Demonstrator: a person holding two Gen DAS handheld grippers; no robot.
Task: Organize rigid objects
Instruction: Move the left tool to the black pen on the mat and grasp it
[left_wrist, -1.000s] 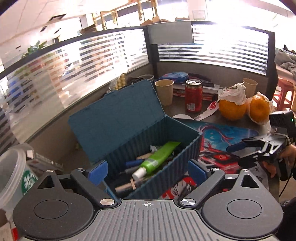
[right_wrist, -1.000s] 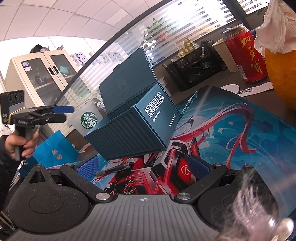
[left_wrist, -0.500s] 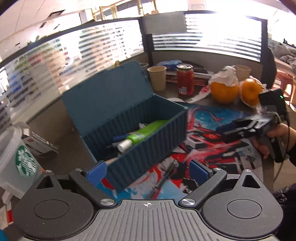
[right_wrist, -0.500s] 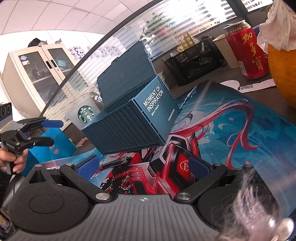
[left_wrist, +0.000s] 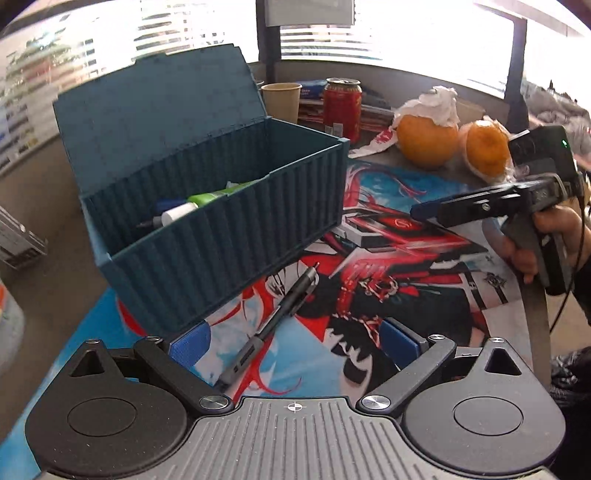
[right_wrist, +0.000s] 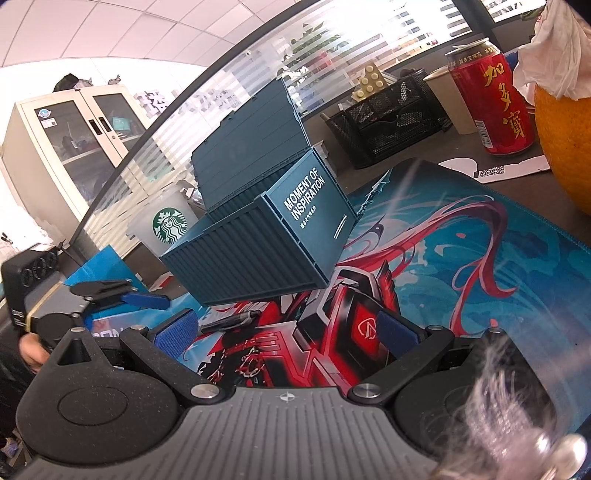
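- Your left gripper (left_wrist: 293, 341) is spread wide, holding nothing, low over the mat (left_wrist: 424, 295).
- The box (left_wrist: 221, 229) sits at 11 o'clock from it, lid up, a green tube (left_wrist: 218, 195) inside.
- The pen (left_wrist: 275, 321) lies on the mat just in front of the box, between your left fingers, pointing toward 1 o'clock.
- Your right gripper (right_wrist: 286, 332) is spread wide too and empty; the pen lies at its 11 o'clock.
- Oranges (left_wrist: 426, 140) and a can (left_wrist: 341, 110) stand at 1 o'clock.

The right gripper (right_wrist: 286, 332) gapes over the printed mat (right_wrist: 461, 258); a dark pen (right_wrist: 231, 320), perhaps touching the teal box (right_wrist: 258, 254), lies ahead.
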